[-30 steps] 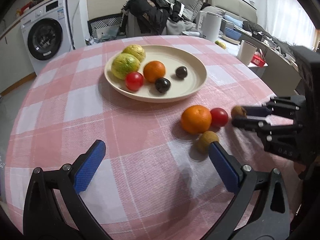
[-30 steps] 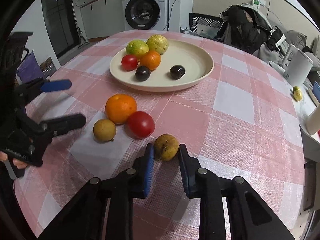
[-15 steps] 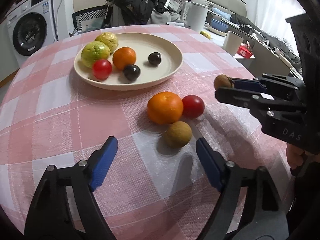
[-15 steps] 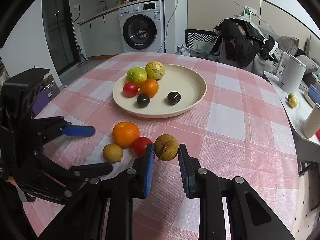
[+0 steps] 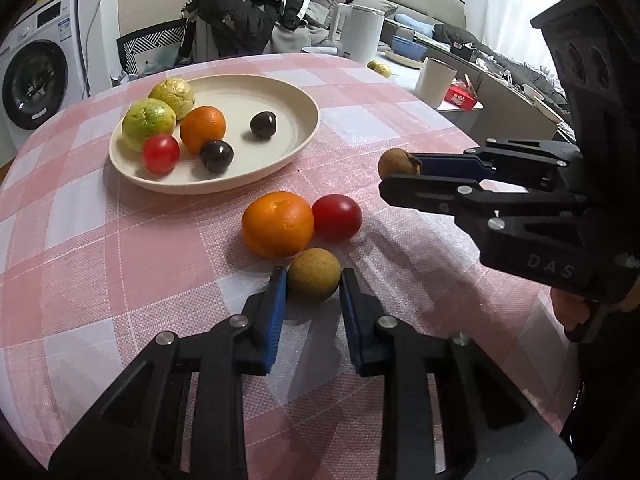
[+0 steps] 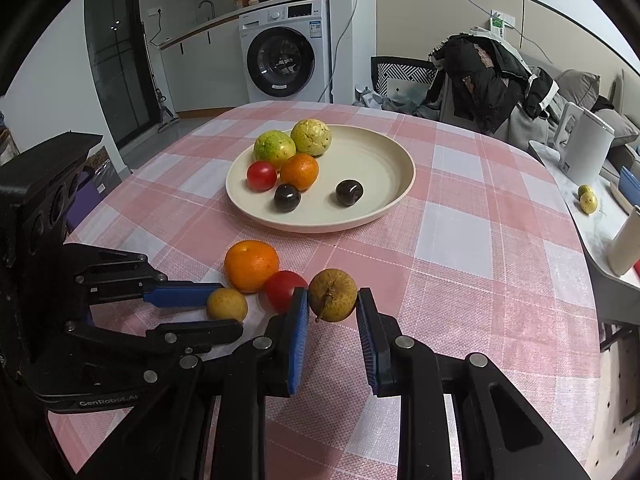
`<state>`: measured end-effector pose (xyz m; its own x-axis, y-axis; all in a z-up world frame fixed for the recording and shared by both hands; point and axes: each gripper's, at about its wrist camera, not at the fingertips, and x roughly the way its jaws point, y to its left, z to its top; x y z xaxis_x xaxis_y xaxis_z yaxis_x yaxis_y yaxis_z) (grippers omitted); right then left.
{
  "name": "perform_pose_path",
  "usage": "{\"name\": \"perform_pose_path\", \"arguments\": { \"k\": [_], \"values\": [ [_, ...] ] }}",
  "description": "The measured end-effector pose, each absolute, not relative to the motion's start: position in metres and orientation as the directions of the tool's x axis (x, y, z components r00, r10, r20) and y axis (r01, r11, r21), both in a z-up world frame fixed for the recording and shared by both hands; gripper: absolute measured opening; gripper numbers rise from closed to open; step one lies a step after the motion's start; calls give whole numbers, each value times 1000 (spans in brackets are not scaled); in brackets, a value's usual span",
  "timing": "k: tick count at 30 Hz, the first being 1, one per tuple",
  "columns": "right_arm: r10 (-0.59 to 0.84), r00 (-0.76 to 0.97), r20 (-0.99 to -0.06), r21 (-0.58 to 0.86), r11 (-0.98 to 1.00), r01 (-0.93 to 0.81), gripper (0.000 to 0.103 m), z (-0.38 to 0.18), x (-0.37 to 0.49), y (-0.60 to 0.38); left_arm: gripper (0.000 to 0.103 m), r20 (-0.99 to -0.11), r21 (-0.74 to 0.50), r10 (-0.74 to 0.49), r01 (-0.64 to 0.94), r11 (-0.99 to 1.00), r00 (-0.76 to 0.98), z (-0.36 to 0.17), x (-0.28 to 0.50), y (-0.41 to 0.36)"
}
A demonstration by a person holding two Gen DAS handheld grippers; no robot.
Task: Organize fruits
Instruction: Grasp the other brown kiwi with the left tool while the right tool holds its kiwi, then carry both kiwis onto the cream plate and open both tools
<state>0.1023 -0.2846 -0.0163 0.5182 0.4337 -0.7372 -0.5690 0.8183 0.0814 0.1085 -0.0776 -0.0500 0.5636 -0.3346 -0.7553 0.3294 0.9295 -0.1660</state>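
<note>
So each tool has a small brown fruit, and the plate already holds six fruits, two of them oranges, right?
Not quite: the plate holds one orange, as the right wrist view shows; the other orange lies on the cloth. The rest stands: six fruits on the plate, and a brown fruit in each tool.

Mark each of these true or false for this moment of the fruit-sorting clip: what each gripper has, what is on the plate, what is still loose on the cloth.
1. The right gripper is shut on a small brown fruit with a stem. True.
2. The left gripper stands wide open over bare cloth. False: its jaws have just been closing and its pads now press a small round tan fruit.
3. The plate holds six fruits. True.
4. The plate's dark fruits number three. False: there are two.
5. The loose orange and the loose red tomato lie on the tablecloth, off the plate. True.
</note>
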Motion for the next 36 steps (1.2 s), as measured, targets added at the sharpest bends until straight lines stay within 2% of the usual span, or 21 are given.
{"name": "perform_pose_path", "arguments": {
  "k": [7, 11, 19, 36],
  "values": [
    [436, 524, -732, 85, 821, -565, 25, -16, 103, -286, 24, -739, -180, -348, 329, 927, 576, -47, 107, -73],
    [463, 526, -714, 111, 816, -568, 25, -12, 102, -289, 24, -702, -191, -365, 333, 923, 611, -37, 101, -66],
    [529, 519, -672, 200, 803, -561, 25, -7, 106, -297, 24, -634, -161, -290, 245, 956, 717, -15, 99, -36],
    [527, 601, -601, 237, 836, -495, 25, 6, 119, -293, 24, -648, -126, -183, 134, 983, 740, -24, 147, -8]
  ]
}}
